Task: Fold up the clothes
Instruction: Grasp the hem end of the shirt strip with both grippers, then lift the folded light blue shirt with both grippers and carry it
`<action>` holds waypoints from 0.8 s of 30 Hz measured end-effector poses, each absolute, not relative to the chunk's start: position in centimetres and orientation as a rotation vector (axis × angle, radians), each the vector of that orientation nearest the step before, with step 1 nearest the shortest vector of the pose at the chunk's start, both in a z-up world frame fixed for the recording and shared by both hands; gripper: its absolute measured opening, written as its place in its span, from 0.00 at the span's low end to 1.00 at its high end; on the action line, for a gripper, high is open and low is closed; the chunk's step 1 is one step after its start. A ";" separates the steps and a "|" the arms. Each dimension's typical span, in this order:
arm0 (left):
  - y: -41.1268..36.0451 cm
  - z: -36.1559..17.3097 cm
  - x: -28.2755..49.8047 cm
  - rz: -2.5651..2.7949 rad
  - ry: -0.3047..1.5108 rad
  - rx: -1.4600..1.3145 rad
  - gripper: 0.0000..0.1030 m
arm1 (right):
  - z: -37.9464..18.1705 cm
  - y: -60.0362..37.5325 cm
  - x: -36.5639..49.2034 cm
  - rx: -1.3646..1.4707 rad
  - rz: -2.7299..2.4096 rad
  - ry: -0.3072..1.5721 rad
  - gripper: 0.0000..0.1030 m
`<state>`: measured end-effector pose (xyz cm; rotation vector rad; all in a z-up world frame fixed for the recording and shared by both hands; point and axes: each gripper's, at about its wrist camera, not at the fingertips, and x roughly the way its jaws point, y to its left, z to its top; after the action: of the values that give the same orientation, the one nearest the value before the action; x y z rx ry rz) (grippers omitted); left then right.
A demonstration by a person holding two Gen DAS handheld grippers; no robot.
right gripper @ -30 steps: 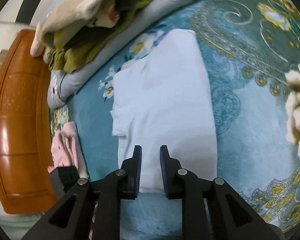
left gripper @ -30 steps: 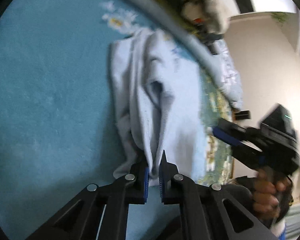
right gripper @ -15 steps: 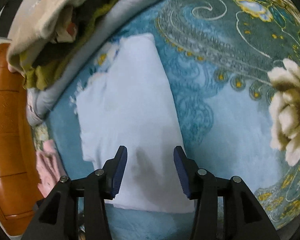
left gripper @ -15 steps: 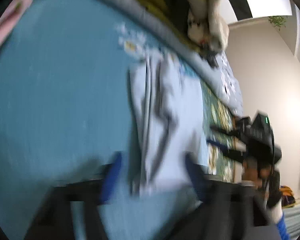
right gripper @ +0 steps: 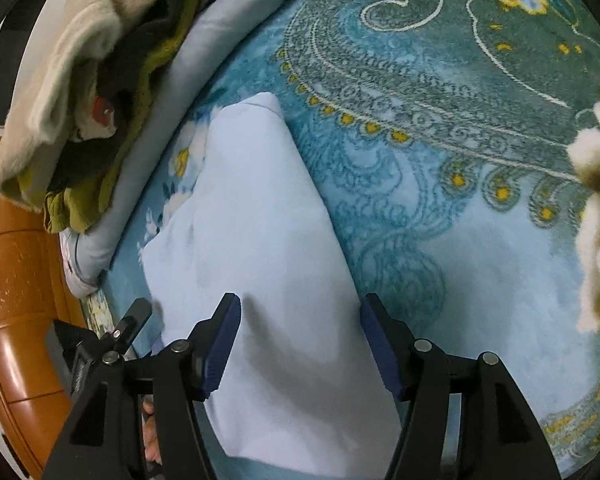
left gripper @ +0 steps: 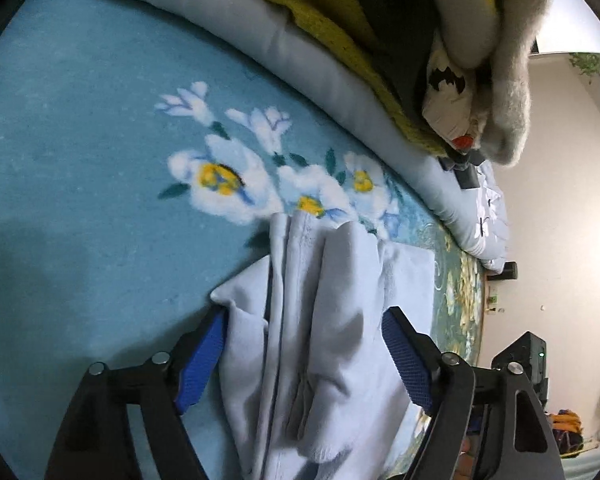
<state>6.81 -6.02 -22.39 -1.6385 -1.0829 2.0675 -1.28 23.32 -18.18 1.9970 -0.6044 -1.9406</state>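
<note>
A pale blue-white garment (right gripper: 260,264) lies on a teal floral blanket (left gripper: 80,184) that covers the bed. From the right wrist view it is a smooth, flat, long folded panel with one straight edge along the patterned side of the blanket. From the left wrist view its near edge (left gripper: 316,336) is bunched into several upright pleats and loose layers, with a small flap turned out at the left.

The left gripper (left gripper: 303,354) is spread wide, its blue fingers (left gripper: 202,364) on either side of the bunched edge, grasping nothing. The right gripper (right gripper: 300,344) is likewise released — fingers wide apart over the flat panel.

Bare blanket lies open to both sides of the garment. Beyond its far end runs a grey pillow (left gripper: 300,60) stacked with a pile of clothes (right gripper: 92,92); a wooden headboard (right gripper: 16,280) borders the bed.
</note>
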 end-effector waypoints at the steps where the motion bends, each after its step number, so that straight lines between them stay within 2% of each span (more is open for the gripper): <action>1: -5.8 -22.4 6.5 2.078 -1.081 -1.640 0.76 | -18.3 23.3 -1.4 1.993 -1.944 -0.610 0.62; 2: -5.6 -22.3 6.4 2.092 -1.081 -1.646 0.66 | -18.4 23.2 -1.6 1.991 -1.947 -0.614 0.62; 3: -5.5 -22.4 6.2 2.100 -1.086 -1.660 0.44 | -18.5 23.2 -1.8 1.990 -1.949 -0.618 0.62; 4: -5.3 -22.6 5.9 2.102 -1.097 -1.685 0.33 | -18.6 23.1 -2.0 1.989 -1.952 -0.621 0.62; 5: -5.1 -22.9 5.7 2.095 -1.117 -1.703 0.18 | -18.6 23.1 -2.1 1.986 -1.957 -0.629 0.62; 6: -5.1 -23.1 5.7 2.089 -1.138 -1.707 0.15 | -18.7 23.2 -2.3 1.981 -1.963 -0.641 0.62; 9: -5.2 -22.6 6.2 2.107 -1.171 -1.676 0.12 | -18.8 23.1 -2.8 1.975 -1.973 -0.656 0.61; 10: -5.3 -22.2 6.5 2.109 -1.189 -1.654 0.12 | -18.8 22.9 -2.9 1.977 -1.973 -0.648 0.46; 13: -6.4 -19.5 8.2 2.154 -1.224 -1.544 0.11 | -17.9 21.6 -3.2 1.975 -1.968 -0.530 0.18; 17: -10.7 -15.9 12.8 2.280 -1.329 -1.383 0.11 | -13.7 16.9 -4.2 1.814 -1.940 -0.339 0.15; 21: -13.8 -16.4 15.2 2.377 -1.385 -1.375 0.11 | -9.5 7.0 -4.3 1.629 -1.844 -0.024 0.15; 24: -14.8 -17.8 15.0 2.378 -1.376 -1.428 0.11 | -9.8 0.4 -3.4 1.577 -1.789 0.185 0.22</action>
<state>15.03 -14.82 -17.78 -1.4283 -1.3757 2.3782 -3.38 0.39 -9.77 1.5770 0.1852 -1.7888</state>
